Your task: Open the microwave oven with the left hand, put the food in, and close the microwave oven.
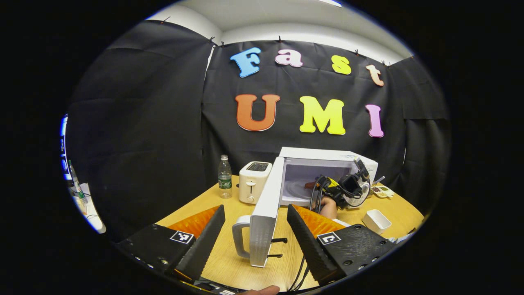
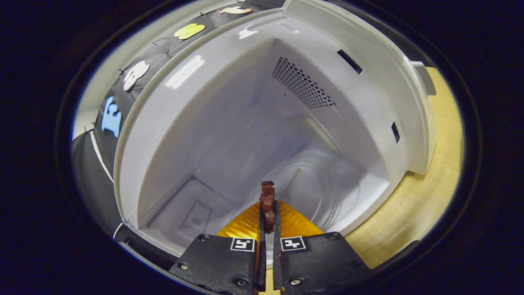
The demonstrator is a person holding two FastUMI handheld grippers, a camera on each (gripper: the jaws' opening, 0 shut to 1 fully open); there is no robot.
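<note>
Door (image 1: 262,217): swung wide, giving clear access to the microwave (image 1: 327,164) cavity.
Left gripper (image 1: 256,229): 2 fingers apart, flanking the door edge.
Right gripper (image 2: 267,217): clamped on food (image 2: 267,200), held over the turntable (image 2: 327,192) for release.

Toaster (image 1: 254,181) stands between bottle (image 1: 224,177) and open microwave (image 1: 327,174) on table (image 1: 229,254).

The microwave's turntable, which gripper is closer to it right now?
Right. The right gripper reaches into the microwave, holding food over the turntable. The left gripper waits outside, open around the door.
</note>
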